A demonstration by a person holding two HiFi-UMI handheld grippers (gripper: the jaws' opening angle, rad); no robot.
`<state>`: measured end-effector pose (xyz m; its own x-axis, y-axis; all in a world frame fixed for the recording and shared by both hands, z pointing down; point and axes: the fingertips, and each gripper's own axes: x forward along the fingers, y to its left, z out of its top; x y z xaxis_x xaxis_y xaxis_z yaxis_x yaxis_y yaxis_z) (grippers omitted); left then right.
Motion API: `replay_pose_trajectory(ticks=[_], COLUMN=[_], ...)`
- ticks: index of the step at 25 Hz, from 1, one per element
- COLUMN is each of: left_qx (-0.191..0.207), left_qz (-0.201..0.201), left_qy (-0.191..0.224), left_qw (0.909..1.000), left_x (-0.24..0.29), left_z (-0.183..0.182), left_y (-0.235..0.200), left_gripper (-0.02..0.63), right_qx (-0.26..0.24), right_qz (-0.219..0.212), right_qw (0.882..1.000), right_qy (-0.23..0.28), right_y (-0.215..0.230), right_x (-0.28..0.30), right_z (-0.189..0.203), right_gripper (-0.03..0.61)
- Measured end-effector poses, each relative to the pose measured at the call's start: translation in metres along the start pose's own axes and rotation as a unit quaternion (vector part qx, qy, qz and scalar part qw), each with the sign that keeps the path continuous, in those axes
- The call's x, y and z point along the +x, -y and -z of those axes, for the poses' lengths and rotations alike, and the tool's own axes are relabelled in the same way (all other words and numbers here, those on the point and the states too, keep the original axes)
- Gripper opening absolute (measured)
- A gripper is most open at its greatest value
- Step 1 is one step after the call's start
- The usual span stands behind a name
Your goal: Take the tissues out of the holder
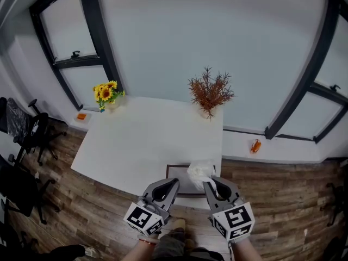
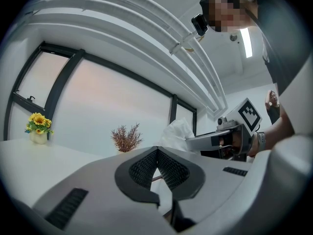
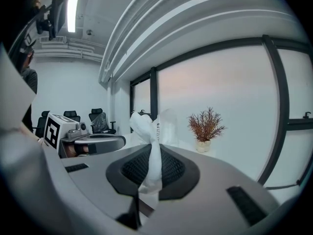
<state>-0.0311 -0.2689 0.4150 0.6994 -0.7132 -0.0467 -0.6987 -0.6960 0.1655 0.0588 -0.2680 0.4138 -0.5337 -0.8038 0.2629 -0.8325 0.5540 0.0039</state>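
The right gripper [image 1: 211,185] has its jaws clamped on a tissue [image 1: 199,171] standing up from the holder [image 1: 173,171] at the bench [image 1: 147,140] near edge, and the left gripper [image 1: 172,183] has its jaws closed and empty alongside, so extraction appears begun but not complete.

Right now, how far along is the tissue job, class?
Done: right claw shut on a tissue. In hand: that tissue stands bunched above the holder. To do: pull it clear and set it on the table; none lies there; left claw shut, empty.
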Motion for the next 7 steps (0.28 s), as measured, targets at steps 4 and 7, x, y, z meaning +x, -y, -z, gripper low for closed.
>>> replay_pose_trajectory(ticks=[4, 7], left_qx=[-0.003, -0.003], left_qz=[0.002, 0.004], left_qy=[-0.001, -0.002], left_qw=[1.0000, 1.0000], left_x=[0.0014, 0.0035], left_z=[0.0012, 0.0021], left_y=[-0.0002, -0.0010], left_gripper=[0.008, 0.007], right_qx=[0.004, 0.002], right_qz=[0.001, 0.001], right_qw=[1.000, 1.000], right_qy=[-0.002, -0.004], right_y=[0.0010, 0.0024], right_x=[0.0009, 0.0027], right_z=[0.0012, 0.0028], right_gripper=[0.035, 0.035])
